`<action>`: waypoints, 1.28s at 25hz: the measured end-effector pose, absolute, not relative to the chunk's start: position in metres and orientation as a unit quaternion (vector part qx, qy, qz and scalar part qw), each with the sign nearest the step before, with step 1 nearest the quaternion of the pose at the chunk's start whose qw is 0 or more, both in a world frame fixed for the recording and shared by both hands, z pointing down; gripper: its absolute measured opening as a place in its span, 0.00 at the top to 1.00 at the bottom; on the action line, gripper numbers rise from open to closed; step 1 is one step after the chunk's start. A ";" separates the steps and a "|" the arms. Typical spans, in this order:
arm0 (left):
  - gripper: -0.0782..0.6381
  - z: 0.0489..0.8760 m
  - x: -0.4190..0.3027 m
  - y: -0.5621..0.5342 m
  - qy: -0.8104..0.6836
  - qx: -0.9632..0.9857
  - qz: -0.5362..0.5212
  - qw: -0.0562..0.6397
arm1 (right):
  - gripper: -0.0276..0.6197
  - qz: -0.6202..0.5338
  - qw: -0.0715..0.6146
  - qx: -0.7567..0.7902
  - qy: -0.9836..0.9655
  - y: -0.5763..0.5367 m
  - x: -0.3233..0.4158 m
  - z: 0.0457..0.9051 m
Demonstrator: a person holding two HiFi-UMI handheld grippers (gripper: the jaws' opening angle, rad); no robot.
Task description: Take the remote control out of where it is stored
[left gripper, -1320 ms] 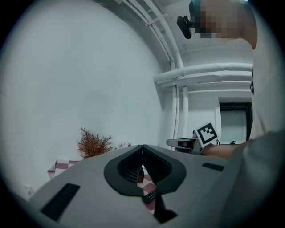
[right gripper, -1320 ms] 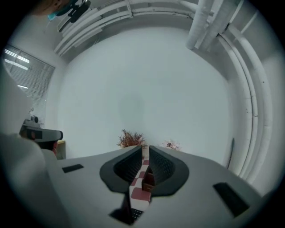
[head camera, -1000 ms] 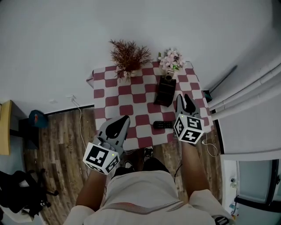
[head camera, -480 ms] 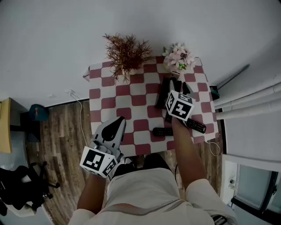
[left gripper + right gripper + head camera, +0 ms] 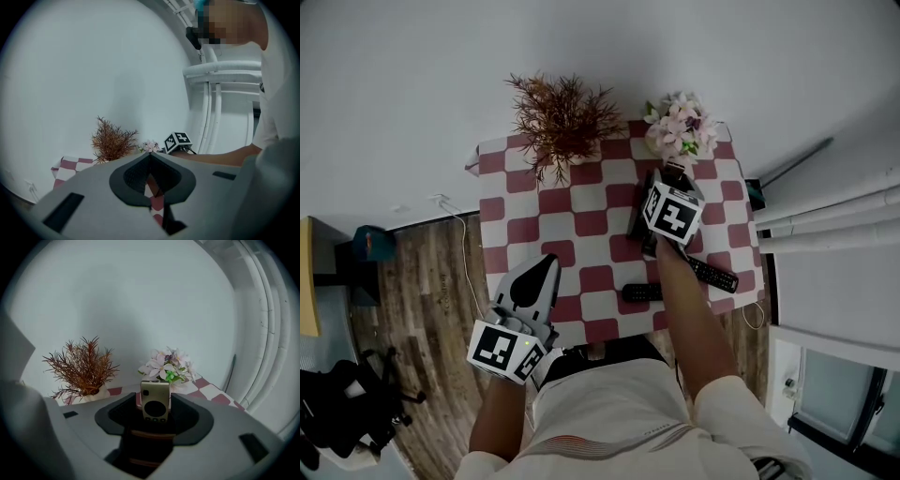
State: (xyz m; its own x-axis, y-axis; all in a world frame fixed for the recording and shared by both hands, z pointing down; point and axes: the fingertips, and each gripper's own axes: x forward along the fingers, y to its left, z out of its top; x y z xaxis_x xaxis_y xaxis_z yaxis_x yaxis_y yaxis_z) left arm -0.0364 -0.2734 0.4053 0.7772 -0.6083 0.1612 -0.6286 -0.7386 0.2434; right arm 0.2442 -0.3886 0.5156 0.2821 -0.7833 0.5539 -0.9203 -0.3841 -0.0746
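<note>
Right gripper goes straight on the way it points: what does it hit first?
The remote, upright in the holder. The right gripper's jaws have just been opening, and the remote's top appears to sit between them, probably untouched; depth is unclear. Flowers stand farther behind.

No words, numbers or brand names are legible. Only square black-and-white code patterns show, on the left marker cube (image 5: pixel 504 349) and the right marker cube (image 5: pixel 672 211).

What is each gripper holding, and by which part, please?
Nothing: the right gripper, jaws just opening, flanks the gold remote at its top without pressing; the left gripper is shut, empty.
</note>
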 end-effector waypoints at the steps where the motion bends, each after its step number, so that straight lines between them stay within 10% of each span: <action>1: 0.88 0.406 -0.037 -0.274 -0.332 0.931 0.036 0.144 | 0.61 0.259 0.133 0.795 -0.533 -0.388 0.246 0.514; 23: 0.88 0.388 -0.020 -0.251 -0.291 0.949 0.031 0.122 | 0.67 0.166 0.027 0.748 -0.642 -0.337 0.232 0.359; 32: 0.88 0.382 0.012 -0.235 -0.263 0.958 0.036 0.111 | 0.67 0.135 0.124 0.702 -0.688 -0.277 0.279 0.345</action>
